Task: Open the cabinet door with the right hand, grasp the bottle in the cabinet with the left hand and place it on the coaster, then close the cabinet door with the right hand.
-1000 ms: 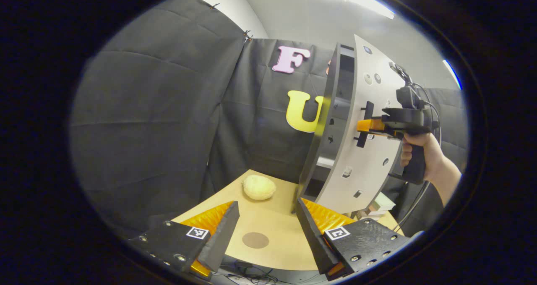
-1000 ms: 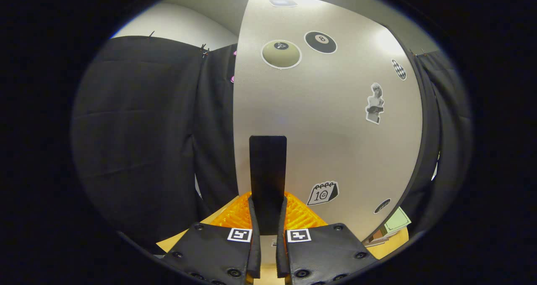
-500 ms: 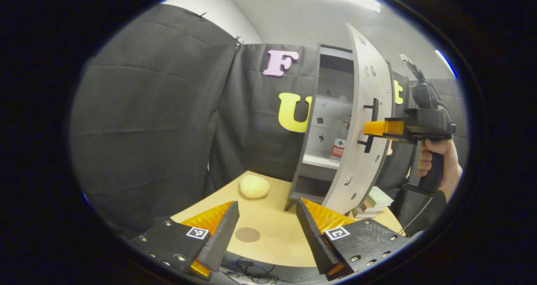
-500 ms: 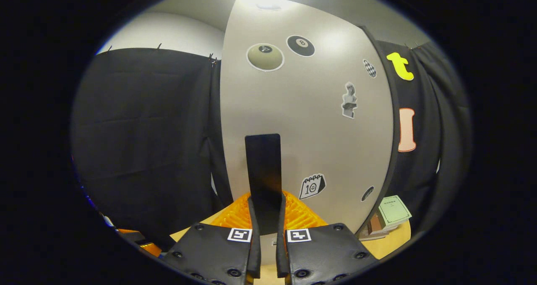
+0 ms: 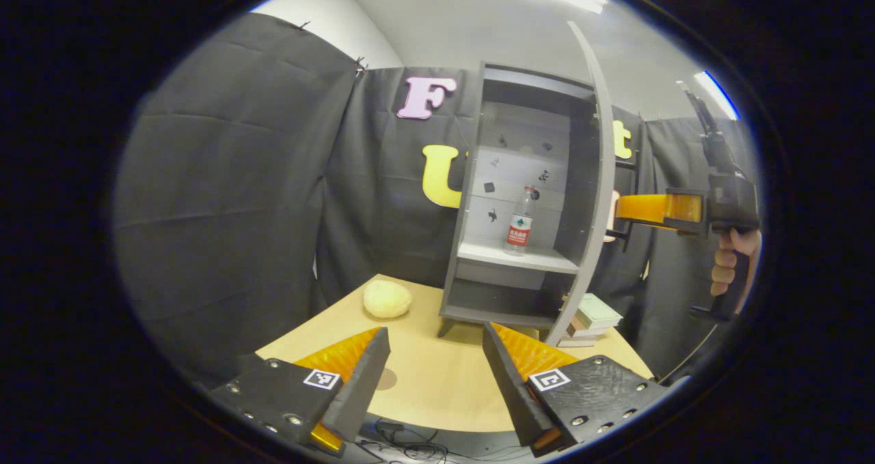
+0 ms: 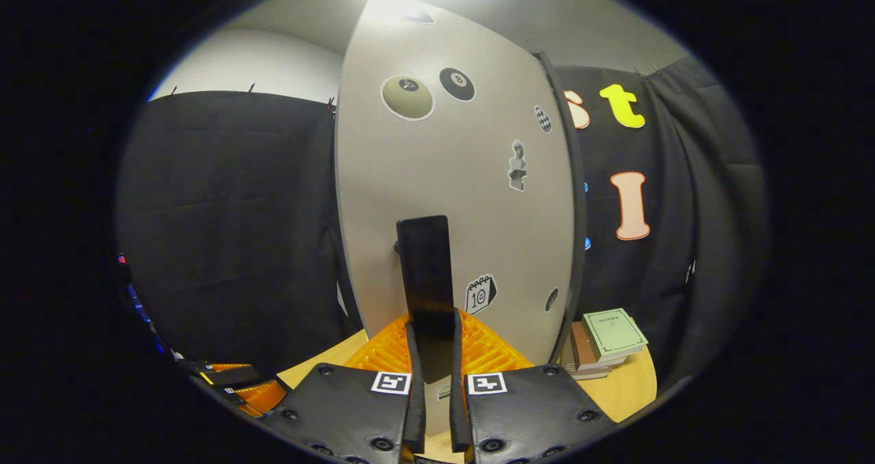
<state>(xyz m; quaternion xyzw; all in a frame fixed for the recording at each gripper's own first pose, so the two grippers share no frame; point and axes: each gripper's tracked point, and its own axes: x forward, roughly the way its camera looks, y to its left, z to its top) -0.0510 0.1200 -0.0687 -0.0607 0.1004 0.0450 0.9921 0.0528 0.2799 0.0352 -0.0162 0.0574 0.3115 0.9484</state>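
The grey cabinet (image 5: 478, 293) stands open on the wooden table (image 5: 437, 389). A clear water bottle (image 5: 519, 221) with a red label stands upright on its middle shelf (image 5: 540, 260). The door (image 5: 593, 177) is swung out edge-on; its stickered front (image 6: 458, 197) faces the right gripper view. My right gripper (image 6: 434, 344) is shut on the door's black handle (image 6: 425, 273), and in the left gripper view that gripper (image 5: 618, 211) shows beyond the door. My left gripper (image 5: 434, 361) hangs open and empty over the table's near edge. The brown coaster (image 5: 387, 379) peeks out beside its left finger.
A pale potato-like lump (image 5: 387, 298) lies on the table left of the cabinet. A stack of books (image 5: 591, 311) sits by the door's foot, the same books (image 6: 605, 337) at the right gripper view's lower right. A hand (image 5: 731, 266) holds the right gripper.
The door has swung from nearly shut to wide open, pulled by my right gripper on the handle. The bottle and shelves have come into sight. My left gripper stayed open, drifting slightly back.
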